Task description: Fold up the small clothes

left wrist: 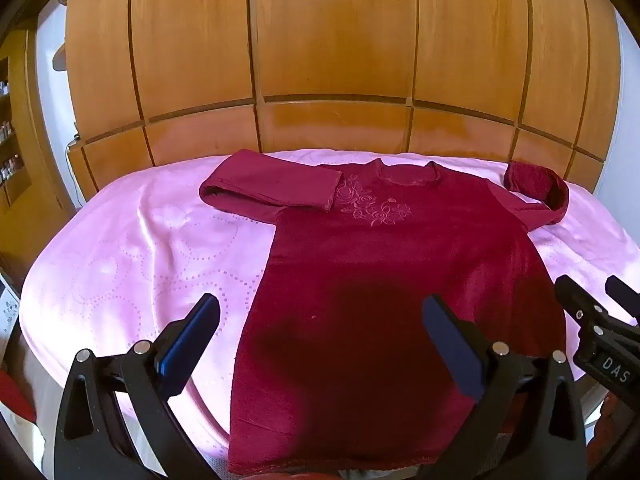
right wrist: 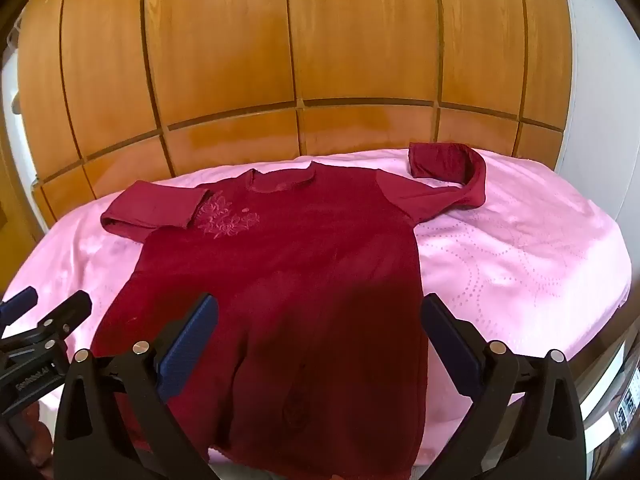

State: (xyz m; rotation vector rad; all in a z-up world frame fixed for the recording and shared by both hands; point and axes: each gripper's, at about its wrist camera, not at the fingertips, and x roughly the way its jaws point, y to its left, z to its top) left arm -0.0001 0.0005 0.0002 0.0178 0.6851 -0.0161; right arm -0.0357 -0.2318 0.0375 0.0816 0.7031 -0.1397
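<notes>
A dark red long-sleeved top (left wrist: 384,264) (right wrist: 288,264) lies face up on a pink blanket (left wrist: 132,256), neck toward the far side, with embroidered flowers on the chest. Its left sleeve (left wrist: 272,184) is folded in across the chest. The right sleeve (right wrist: 452,172) stretches outward and curls back at the cuff. My left gripper (left wrist: 320,312) hovers open above the hem's left part, nothing between its blue pads. My right gripper (right wrist: 320,312) hovers open over the hem's right part, also holding nothing. Each gripper shows at the edge of the other's view.
The blanket (right wrist: 520,256) covers a bed-like surface. A wooden panelled wardrobe (left wrist: 332,52) (right wrist: 300,48) stands right behind it. Shelves with small items (left wrist: 8,132) are at the far left. Pink blanket lies bare on both sides of the top.
</notes>
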